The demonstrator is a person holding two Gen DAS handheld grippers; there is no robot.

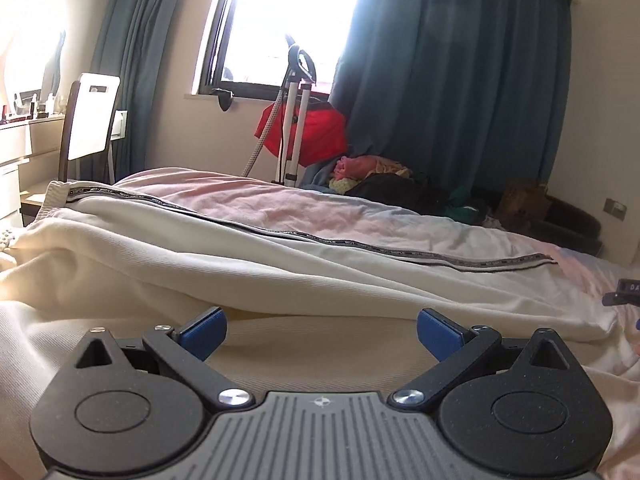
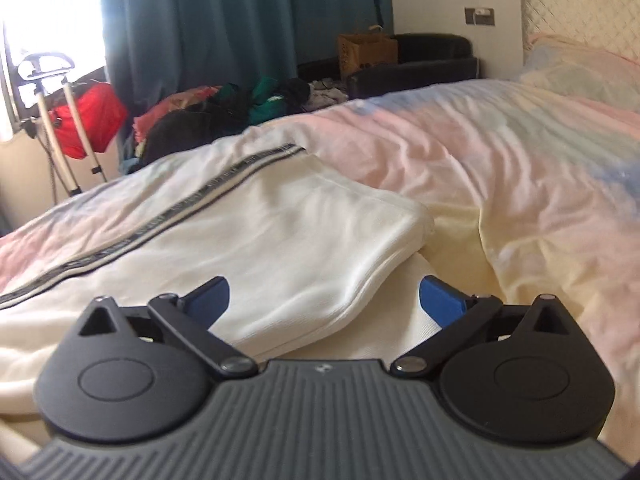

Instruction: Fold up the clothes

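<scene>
Cream trousers (image 2: 256, 240) with a dark side stripe (image 1: 360, 249) lie folded lengthwise across the bed (image 2: 500, 152). Both the left hand-held gripper (image 1: 320, 334) and the right hand-held gripper (image 2: 324, 304) hover spread wide over the cloth, holding nothing. Beyond the bed's far edge lies a clothes heap (image 2: 224, 108).

Cream trousers (image 2: 280, 216) with a black-and-grey side stripe (image 2: 224, 184) — bed sheet (image 2: 520, 152) pastel pink, blue, yellow; curtains (image 1: 440, 80) teal.

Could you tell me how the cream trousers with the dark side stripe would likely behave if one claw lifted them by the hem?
The cream trousers would probably sag: they lie in soft wrinkles on the bed. The doubled layers at the hem could slide apart. The ribbed knit looks thick, so likely fairly heavy for cloth and not slippery.
</scene>
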